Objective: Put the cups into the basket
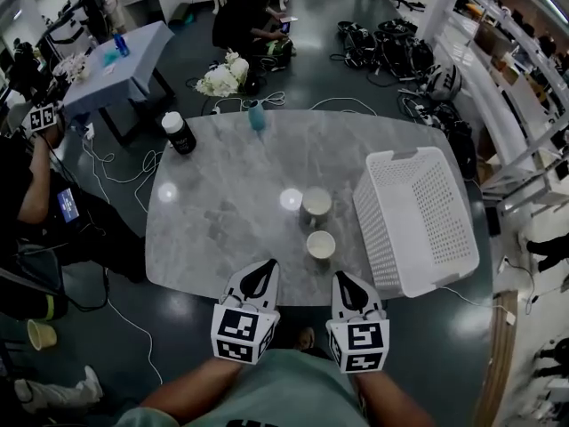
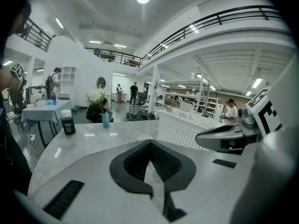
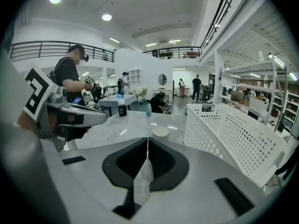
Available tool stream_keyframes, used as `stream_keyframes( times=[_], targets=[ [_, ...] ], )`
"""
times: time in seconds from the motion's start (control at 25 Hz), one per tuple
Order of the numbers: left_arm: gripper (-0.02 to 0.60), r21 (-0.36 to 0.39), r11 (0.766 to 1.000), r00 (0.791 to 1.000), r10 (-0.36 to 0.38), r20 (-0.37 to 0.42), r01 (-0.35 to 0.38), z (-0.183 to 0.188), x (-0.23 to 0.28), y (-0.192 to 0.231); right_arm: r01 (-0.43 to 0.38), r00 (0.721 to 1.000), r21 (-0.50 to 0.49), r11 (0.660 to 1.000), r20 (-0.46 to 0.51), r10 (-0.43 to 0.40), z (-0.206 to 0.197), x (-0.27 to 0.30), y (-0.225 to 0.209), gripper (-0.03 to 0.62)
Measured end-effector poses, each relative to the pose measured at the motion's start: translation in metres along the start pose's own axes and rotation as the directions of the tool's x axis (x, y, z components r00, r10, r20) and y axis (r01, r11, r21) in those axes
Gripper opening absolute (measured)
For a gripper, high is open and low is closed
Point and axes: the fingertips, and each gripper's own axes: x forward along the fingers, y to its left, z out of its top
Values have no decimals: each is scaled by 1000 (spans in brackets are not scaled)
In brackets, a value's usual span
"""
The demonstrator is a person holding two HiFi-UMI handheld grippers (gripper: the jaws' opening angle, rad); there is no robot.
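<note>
left gripper [image 1: 268,264] and right gripper [image 1: 340,277], fingers together on nothing, near the cups [image 1: 320,245]

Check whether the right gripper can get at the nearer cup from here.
Probably yes: the nearer cup stands just ahead of the right gripper, only bare table between; its fingers are shut.

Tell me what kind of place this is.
Probably a large open lab or workshop hall: a railed mezzanine overhead, storage shelving along one side, and bags and cables heaped on the dark floor beyond the marble table.
</note>
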Motion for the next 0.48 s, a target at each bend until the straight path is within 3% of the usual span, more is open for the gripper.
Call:
stream_keyframes(
  times=[0.36, 0.48],
  targets=[
    [2, 8, 998, 998, -57, 4, 57, 5, 24, 31, 32, 999, 21, 999, -45, -31, 4, 31, 9, 21],
    [2, 13, 997, 997, -75, 10, 75, 4, 32, 41, 51, 997, 23, 998, -64, -49, 3, 40, 10, 112]
  ],
)
